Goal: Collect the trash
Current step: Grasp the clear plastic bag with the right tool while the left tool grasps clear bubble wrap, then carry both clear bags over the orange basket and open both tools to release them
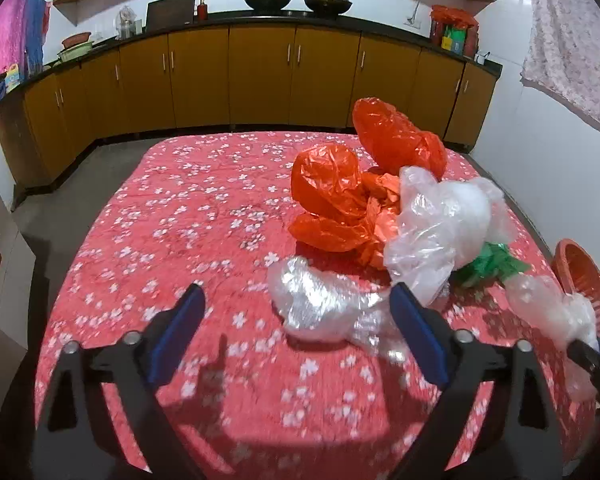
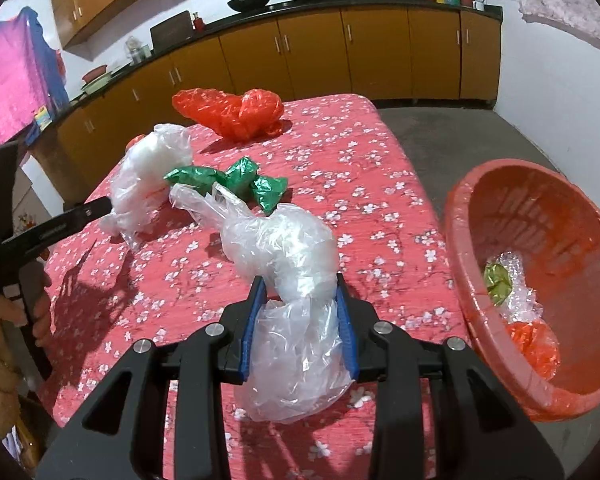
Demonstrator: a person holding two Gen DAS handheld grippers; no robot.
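Observation:
My left gripper (image 1: pixel 296 300) stands open low over the red flowered tablecloth (image 1: pixel 180 208). A crumpled clear plastic bag (image 1: pixel 320 308) lies on the cloth between its blue fingertips, nearer the right one. My right gripper (image 2: pixel 300 296) is shut on another clear plastic bag (image 2: pixel 288 248), which bulges above and below the pads and hangs just over the table. This held bag (image 1: pixel 548 300) also shows at the right edge of the left wrist view. An orange basket (image 2: pixel 460 240) stands to the right of it, holding a green wrapper, clear plastic and an orange bag.
More trash lies on the table: two orange bags (image 1: pixel 332 192) (image 1: pixel 396 136), a large clear bag (image 1: pixel 440 220) and a green bag (image 2: pixel 236 180). Yellow kitchen cabinets (image 1: pixel 260 76) run behind. The basket sits at the table's right edge, with grey floor beyond.

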